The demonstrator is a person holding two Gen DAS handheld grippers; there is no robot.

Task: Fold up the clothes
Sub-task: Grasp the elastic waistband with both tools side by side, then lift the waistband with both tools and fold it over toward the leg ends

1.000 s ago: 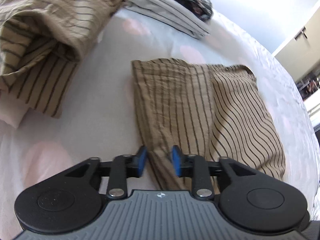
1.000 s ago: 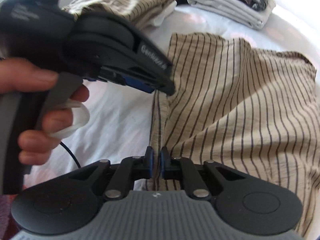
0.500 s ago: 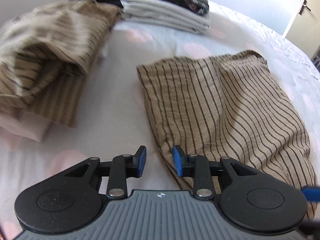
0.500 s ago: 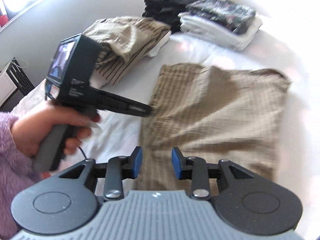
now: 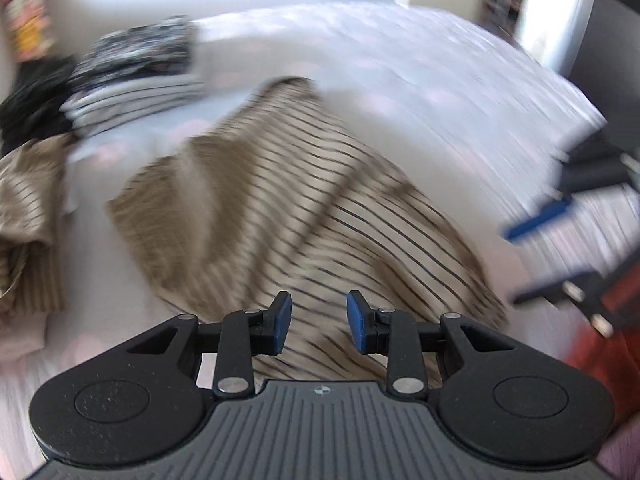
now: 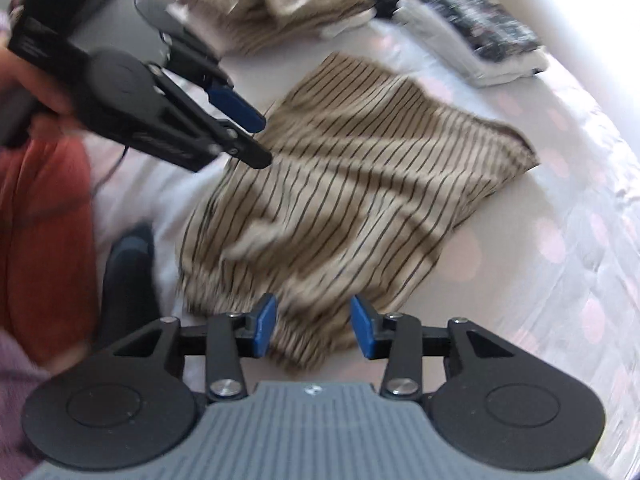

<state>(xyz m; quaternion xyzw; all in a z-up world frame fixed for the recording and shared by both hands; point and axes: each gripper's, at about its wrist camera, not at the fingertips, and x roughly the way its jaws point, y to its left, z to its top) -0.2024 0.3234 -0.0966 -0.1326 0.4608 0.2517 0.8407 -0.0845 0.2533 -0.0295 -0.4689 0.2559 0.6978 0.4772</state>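
Garment: a tan, dark-pinstriped folded cloth garment (image 5: 280, 216) lay flat on the bed, roughly square, with soft creases across its top; both views were motion-blurred.
Bed: a white bedsheet with faint pink dots (image 6: 560, 240) covered the bed and carried everything.
Left hand-held gripper: the black left hand-held gripper (image 5: 316, 320) with blue pads hung over the near edge of the striped garment, jaws partly apart, nothing pinched between them; the cloth showed through the gap below.
Right hand-held gripper: the black right hand-held gripper (image 6: 314, 326) with blue pads hovered over the garment's near corner, its jaws opening and clear of the fabric, nothing held.
Across views: in the right wrist view the left tool appeared at upper left, held by a person's hand (image 6: 36, 92), its tips over the garment's left edge; in the left wrist view the right tool appeared blurred at the right edge.
Crumpled pile: a second tan striped garment, loosely heaped (image 5: 28, 208), sat well apart at the far left of the bed.
Folded stack: a stack of folded white and dark patterned clothes (image 6: 472, 28) stood near the far edge, beside a dark black pile (image 5: 28, 108).
Person: an orange-red trouser leg (image 6: 44, 240) showed beside the bed.
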